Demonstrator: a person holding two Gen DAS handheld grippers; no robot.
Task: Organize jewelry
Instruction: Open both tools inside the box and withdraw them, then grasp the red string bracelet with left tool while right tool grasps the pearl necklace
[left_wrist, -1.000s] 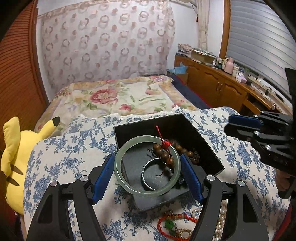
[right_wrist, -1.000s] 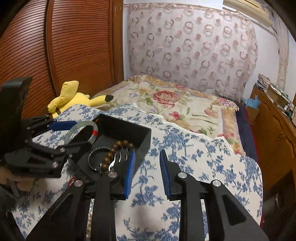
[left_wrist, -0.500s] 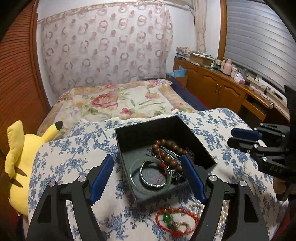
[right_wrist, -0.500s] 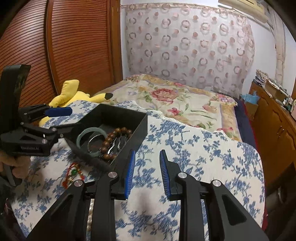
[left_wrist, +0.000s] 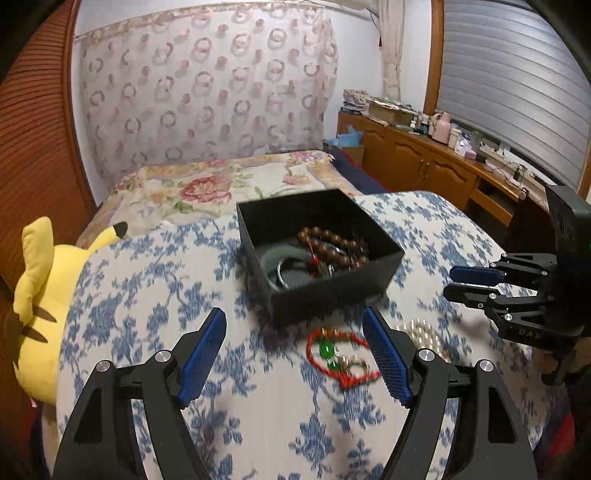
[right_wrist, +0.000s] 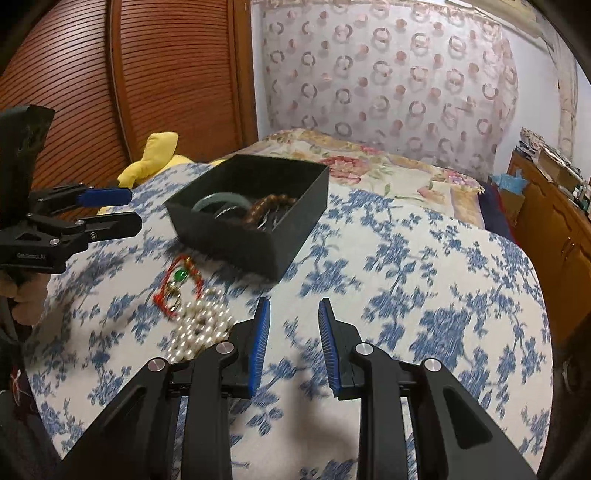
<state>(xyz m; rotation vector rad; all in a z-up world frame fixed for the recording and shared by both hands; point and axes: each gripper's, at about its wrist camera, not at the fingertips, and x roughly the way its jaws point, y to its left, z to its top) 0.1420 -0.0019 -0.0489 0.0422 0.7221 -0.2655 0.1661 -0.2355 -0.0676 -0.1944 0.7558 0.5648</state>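
Black and square, the open cardboard jewelry box sits on the blue-flowered white cloth, and in it lie a pale green jade bangle, a brown wooden bead bracelet and a thin silver bangle. Two pieces are left on the cloth: a red cord bracelet with green beads at six o'clock from the box in the left wrist view, and a heap of white pearl strands touching it on the near side in the right wrist view.

The left gripper is empty, its blue pads spread wide, and the red cord bracelet lies just inside its right finger. The right gripper is also empty, with a narrow gap between its pads, and the pearls lie at nine o'clock from its tips.

The next piece is probably the red cord bracelet. A good pick-up would centre the left gripper over the bunched knot by the green beads, come down until the pads meet the cloth, and close without catching a pearl strand or a fold of cloth.

Compared with a second ago, the jade bangle has left the left gripper's pads and now lies in the box, and that gripper has drawn back toward the near edge. The right gripper has also shifted back and lower, bringing the pearls into its view.
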